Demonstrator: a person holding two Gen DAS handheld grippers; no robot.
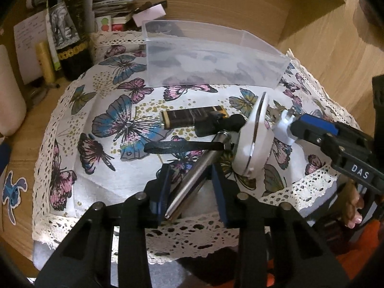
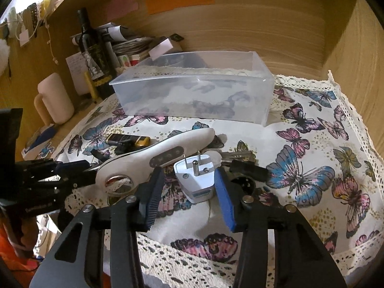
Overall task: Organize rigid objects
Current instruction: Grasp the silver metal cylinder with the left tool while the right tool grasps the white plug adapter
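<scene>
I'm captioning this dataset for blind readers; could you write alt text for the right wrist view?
The right gripper sits open around a white plug adapter lying prongs-up on a butterfly-print tablecloth. To its left, the left gripper reaches toward a long white handled tool; a clear plastic bin stands behind.

My left gripper is low and forward, its fingers spread apart, one to each side of a metal pen; contact cannot be confirmed. My right gripper is likewise low, fingers parted around a white plug adapter, not pressed against it. In the left wrist view, my right hand grips the handle.
</scene>
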